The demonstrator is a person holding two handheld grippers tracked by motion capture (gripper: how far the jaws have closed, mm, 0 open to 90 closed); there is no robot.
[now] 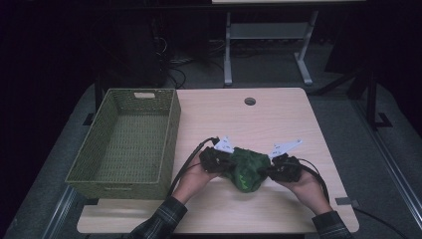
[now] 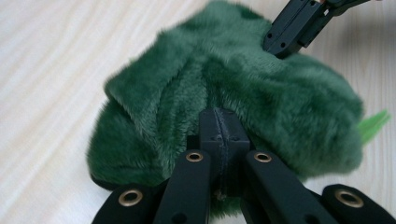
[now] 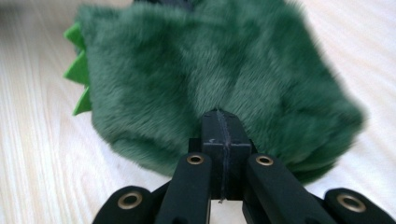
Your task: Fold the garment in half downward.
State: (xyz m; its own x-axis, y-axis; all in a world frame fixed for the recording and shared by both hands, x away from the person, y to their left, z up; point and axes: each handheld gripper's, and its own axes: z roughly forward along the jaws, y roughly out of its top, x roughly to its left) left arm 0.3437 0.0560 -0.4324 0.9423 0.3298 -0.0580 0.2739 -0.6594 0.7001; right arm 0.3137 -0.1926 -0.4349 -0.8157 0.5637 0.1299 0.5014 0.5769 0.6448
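A green plush toy [image 1: 245, 169] lies on the desk [image 1: 278, 124] near its front edge, to the right of a woven green basket [image 1: 164, 149] that sits at the desk's left side. The left gripper [image 1: 225, 162] meets the toy from its left and the right gripper [image 1: 271, 168] from its right, so the toy sits between the two. In the left gripper view the jaws are pressed together with their tips buried in the fur of the plush toy [image 2: 224, 98], apparently pinching a fold of it; the right gripper [image 2: 275, 46] shows at the toy's far side, its tip also in the fur. In the right gripper view the jaws are likewise closed tight at the near edge of the plush toy [image 3: 210, 70], gripping its pile. Bright green felt spikes [image 3: 77, 70] stick out from the toy's left side there.
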